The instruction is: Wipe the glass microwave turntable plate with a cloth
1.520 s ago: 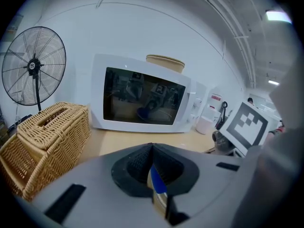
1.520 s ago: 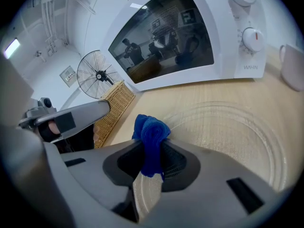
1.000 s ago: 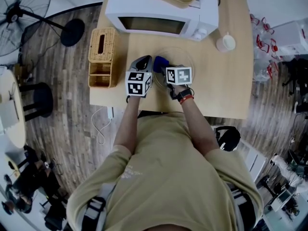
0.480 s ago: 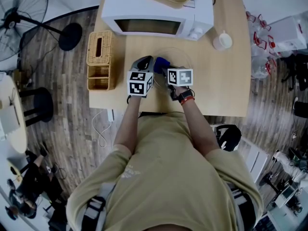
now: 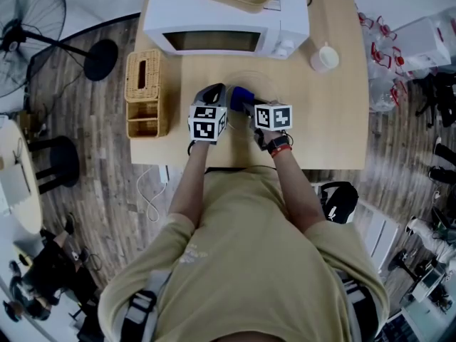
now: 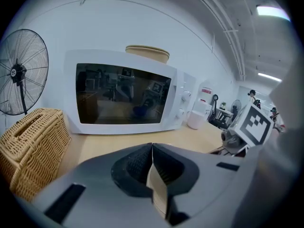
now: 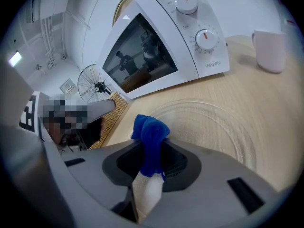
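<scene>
Right gripper (image 7: 151,151) is sliding right since a second ago, drawing away from the left gripper (image 6: 152,150); its jaws are clamping the blue cloth (image 7: 150,133); left jaws are pressing together, empty; the plate (image 7: 216,125), clear with faint rings, is lying flat on the table (image 5: 335,120) before the microwave (image 5: 221,20), cloth over its left rim.

- The glass plate (image 7: 213,127): near rim lost behind the right gripper (image 7: 152,147); in the head view both grippers cover most of it.
- The blue cloth (image 7: 151,132): lower end buried between the clamped jaws.
- The left gripper (image 6: 152,148): its own body blocks the table (image 6: 118,144) just beyond, the plate probably included.
- The fan (image 5: 25,16): cut off at the left edge.
</scene>
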### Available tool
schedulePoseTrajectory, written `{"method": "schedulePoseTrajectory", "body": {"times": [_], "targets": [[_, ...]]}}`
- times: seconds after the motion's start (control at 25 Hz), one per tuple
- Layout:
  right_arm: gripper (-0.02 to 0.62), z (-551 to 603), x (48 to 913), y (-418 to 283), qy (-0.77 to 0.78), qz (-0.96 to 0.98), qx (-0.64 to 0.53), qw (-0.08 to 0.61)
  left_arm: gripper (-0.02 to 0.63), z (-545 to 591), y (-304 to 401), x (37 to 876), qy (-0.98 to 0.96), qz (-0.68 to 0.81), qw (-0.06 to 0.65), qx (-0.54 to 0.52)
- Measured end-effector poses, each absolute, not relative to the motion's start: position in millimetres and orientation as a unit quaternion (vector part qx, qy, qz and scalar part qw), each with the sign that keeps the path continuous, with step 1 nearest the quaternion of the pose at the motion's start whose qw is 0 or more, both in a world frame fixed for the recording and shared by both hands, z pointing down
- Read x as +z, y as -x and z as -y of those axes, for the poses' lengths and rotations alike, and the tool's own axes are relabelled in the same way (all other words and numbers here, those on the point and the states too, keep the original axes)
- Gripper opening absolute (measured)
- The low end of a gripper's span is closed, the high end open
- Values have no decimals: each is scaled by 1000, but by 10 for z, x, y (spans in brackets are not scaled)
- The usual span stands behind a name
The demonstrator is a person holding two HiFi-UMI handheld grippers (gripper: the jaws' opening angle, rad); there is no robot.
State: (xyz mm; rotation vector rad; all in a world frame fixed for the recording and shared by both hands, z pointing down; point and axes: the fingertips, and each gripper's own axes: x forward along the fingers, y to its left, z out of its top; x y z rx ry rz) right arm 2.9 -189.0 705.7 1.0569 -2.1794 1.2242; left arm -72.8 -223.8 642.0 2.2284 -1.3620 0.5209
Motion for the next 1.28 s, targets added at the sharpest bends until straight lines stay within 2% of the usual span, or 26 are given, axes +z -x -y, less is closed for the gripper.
{"method": "schedulePoseTrajectory", "body": {"times": [0.44,0.6,1.28], "targets": [[134,1847,7061,-285,-392,772,446,225,20,2245,615,6421,-820,486,236,189],[117,1842,7054,-354,-392,771,444,233,20,2255,562,6428,-822,481,237,190],[117,1781,7023,-822,-430,753,435,244,20,2240,343,6449,-833,462,236,193]]}}
